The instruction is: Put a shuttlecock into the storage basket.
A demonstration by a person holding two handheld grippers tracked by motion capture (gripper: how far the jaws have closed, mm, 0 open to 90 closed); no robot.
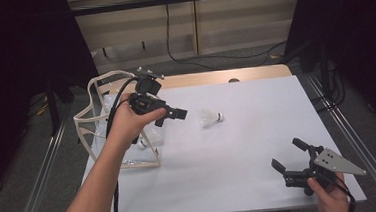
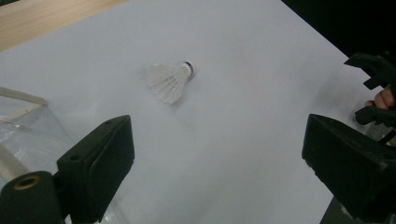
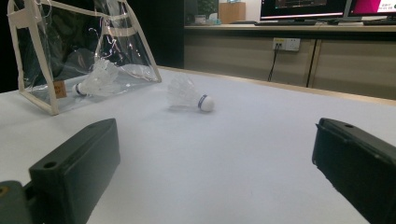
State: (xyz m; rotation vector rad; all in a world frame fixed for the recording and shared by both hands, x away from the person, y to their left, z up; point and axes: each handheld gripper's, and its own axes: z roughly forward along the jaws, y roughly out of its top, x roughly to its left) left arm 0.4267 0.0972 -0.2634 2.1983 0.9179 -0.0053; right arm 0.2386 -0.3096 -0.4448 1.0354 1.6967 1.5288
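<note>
A white shuttlecock (image 1: 210, 117) lies on its side on the white table top, its cork pointing right. My left gripper (image 1: 178, 113) hovers just left of it, above the edge of a clear bag (image 1: 93, 123) with cream trim. In the left gripper view its jaws (image 2: 219, 154) stand wide open with nothing between them, the shuttlecock (image 2: 170, 79) ahead. My right gripper (image 1: 287, 153) rests open near the front right corner. In its own view the jaws (image 3: 215, 158) are empty and face the shuttlecock (image 3: 189, 95). A second shuttlecock (image 3: 97, 77) lies inside the bag (image 3: 42, 100).
The white sheet (image 1: 239, 147) covers most of the wooden table (image 1: 209, 77). Metal rails run along both sides, and cables lie on the floor behind. The bag stands open at the table's left edge. The right gripper (image 2: 376, 74) shows far off in the left gripper view.
</note>
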